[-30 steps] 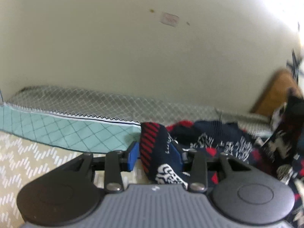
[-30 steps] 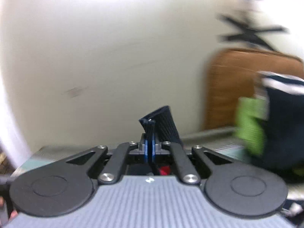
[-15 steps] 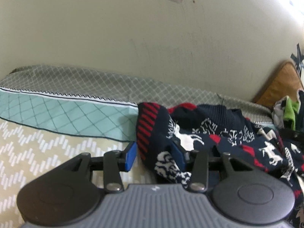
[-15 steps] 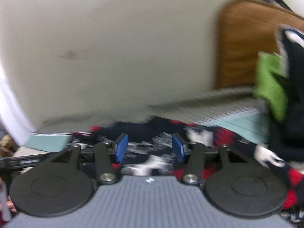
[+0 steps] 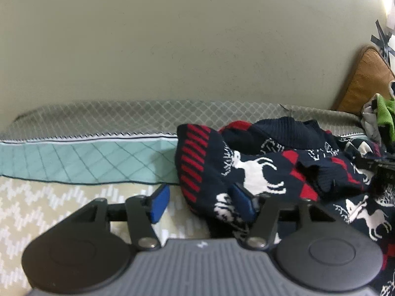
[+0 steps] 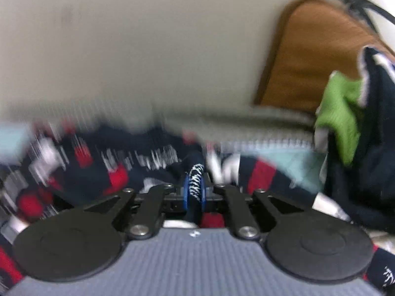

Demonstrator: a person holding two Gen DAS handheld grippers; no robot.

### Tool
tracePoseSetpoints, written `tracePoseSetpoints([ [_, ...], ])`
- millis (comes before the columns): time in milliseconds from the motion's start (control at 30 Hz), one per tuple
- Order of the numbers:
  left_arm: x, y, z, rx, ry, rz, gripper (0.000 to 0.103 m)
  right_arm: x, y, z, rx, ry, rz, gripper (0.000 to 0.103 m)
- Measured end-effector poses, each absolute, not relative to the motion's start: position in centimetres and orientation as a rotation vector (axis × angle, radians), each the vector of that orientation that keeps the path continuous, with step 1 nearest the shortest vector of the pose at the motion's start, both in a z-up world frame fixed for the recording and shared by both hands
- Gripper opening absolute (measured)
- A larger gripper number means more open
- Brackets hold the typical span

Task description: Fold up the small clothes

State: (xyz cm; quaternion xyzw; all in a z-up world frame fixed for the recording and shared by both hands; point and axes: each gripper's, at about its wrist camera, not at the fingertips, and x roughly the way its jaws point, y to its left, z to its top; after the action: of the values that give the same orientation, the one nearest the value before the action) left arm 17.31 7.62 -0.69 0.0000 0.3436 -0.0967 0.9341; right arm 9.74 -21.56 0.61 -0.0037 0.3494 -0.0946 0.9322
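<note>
- A navy knitted sweater [image 5: 259,162] with white reindeer and red blocks is lying crumpled on a bed, directly ahead of both grippers and spreading off to the right of the left one.
- Its ribbed hem with red stripes [image 5: 195,162] is bunching up just ahead of the left gripper [image 5: 201,203], between the two blue pads.
- The left gripper's jaws are opening; the right-hand pad [image 5: 243,203] is lying against the knit, while the left-hand pad [image 5: 160,203] is standing clear of it over the bedspread, so the cloth is sitting loosely between them.
- The right gripper [image 6: 194,187] is closing its jaws, and they are standing narrow, pinching a thin fold of the navy and white knit [image 6: 195,180] between the blue pads.
- The right wrist view is blurring, so the rest of the sweater [image 6: 103,162] is showing only as smeared navy, red and white ahead and to the left of that gripper.
- Under the sweater, a bedspread [image 5: 61,207] is showing a cream zigzag panel beside the left gripper, then a teal diamond band [image 5: 81,162] and a grey lattice band [image 5: 98,116] farther ahead.
- A pile of other clothes, with a bright green piece [image 6: 340,116], is sitting to the right of the right gripper.
- A brown headboard [image 6: 316,56] is standing behind that pile, against a pale wall [image 5: 172,49].
</note>
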Motion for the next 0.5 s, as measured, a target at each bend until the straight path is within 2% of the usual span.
tracePoseSetpoints([
  [67,17.1,8.6,0.2,-0.026,0.684,-0.187,0.057,9.8,-21.9,0.4,0.005,0.722,-0.208,0.025],
  [133,17.0,9.7,1.1,-0.050,0.671,-0.146,0.055,9.5,-22.7,0.5,0.034,0.718,-0.221,0.040],
  [300,16.4,11.3,2.6,-0.117,0.663,-0.150,0.052,4.2,-23.2,3.9,0.187,0.623,-0.215,0.040],
  [500,14.4,7.9,3.2,-0.078,0.612,-0.290,0.047,-5.1,-27.1,5.4,0.340,0.590,-0.314,0.039],
])
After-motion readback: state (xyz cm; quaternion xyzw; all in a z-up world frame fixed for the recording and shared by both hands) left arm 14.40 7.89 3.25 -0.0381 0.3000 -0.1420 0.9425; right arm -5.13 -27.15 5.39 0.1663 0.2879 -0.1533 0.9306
